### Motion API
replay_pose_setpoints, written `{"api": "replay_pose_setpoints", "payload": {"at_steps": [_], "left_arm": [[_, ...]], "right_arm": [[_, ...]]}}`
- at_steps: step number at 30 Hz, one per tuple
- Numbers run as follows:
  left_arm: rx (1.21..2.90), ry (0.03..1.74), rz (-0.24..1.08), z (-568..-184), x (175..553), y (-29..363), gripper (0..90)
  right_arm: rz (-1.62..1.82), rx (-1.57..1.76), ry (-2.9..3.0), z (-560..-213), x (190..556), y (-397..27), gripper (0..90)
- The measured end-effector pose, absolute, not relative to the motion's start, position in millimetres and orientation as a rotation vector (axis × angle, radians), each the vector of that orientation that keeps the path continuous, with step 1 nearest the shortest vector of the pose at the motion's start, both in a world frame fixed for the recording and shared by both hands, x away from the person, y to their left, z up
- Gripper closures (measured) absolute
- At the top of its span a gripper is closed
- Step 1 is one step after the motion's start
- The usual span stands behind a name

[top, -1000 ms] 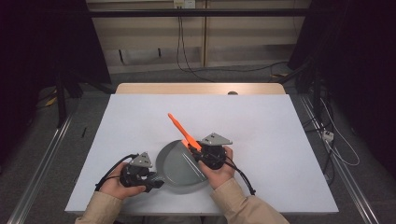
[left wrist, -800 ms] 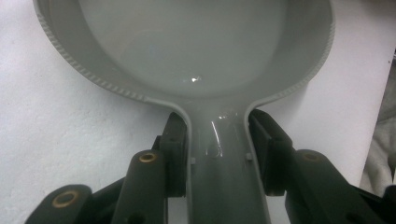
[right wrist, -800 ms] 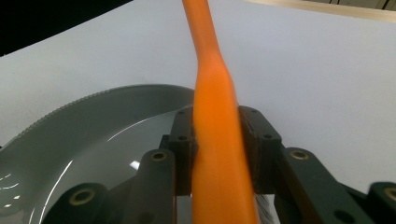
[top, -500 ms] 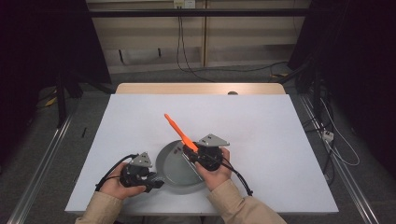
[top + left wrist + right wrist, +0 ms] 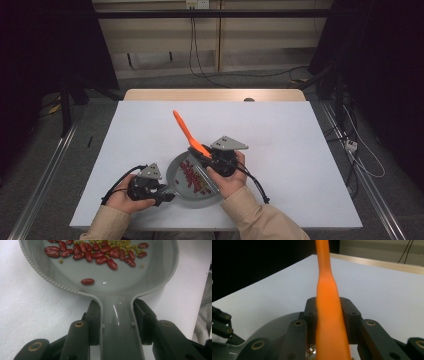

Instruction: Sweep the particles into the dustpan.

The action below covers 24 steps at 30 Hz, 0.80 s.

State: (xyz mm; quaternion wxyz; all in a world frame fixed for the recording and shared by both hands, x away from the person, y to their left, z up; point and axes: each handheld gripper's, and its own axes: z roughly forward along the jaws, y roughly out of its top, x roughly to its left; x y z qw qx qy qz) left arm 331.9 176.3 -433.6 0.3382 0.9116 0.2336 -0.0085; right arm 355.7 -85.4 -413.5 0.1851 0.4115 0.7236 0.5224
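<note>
We see two hand-held tools at work over a grey pan (image 5: 181, 192) on a white bench (image 5: 280, 150). The left tool (image 5: 162, 196) is clamped on the pan's handle (image 5: 119, 325): in the left gripper view its two black jaws press against either side of the handle, which runs straight out from between them to the bowl just ahead. The pan sits flat on the bench, its bowl directly in front of this tool.

Inside the bowl, ahead of the left tool, lie red beans (image 5: 100, 255) in a loose band, with small green beans (image 5: 120, 245) behind them toward the far wall. One red bean (image 5: 87, 281) lies apart, nearer the handle.

The right tool (image 5: 199, 156) is clamped on an orange utensil (image 5: 186, 131). In the right gripper view its jaws close on the broad lower part of the utensil (image 5: 329, 315), which narrows as it rises out of the grip. In the high view the utensil slants up and away from this tool, toward the far left of the bench, with its free end well above the surface. The right tool sits over the far rim of the pan, and the pan's edge (image 5: 269, 327) shows just below and left of its jaws. We cannot tell what shape the gripped end has.

Both tools stand close together, the pan between them.
</note>
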Motion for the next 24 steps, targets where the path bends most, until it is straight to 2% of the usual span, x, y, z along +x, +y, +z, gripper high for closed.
{"api": "replay_pose_setpoints", "payload": {"at_steps": [6,15,24], "left_arm": [[2.386,0.595,-0.024,-433.3,331.7,177.3,62.2],[2.378,0.609,-0.025,-432.2,331.8,178.7,62.3],[2.385,0.611,-0.028,-433.2,332.7,177.9,62.4]], "right_arm": [[1.448,1.166,2.017,-408.6,361.6,-109.3,70.2],[1.303,1.200,2.016,-426.4,372.2,-135.5,70.3],[1.230,1.113,2.081,-442.3,360.6,-112.3,69.4]]}}
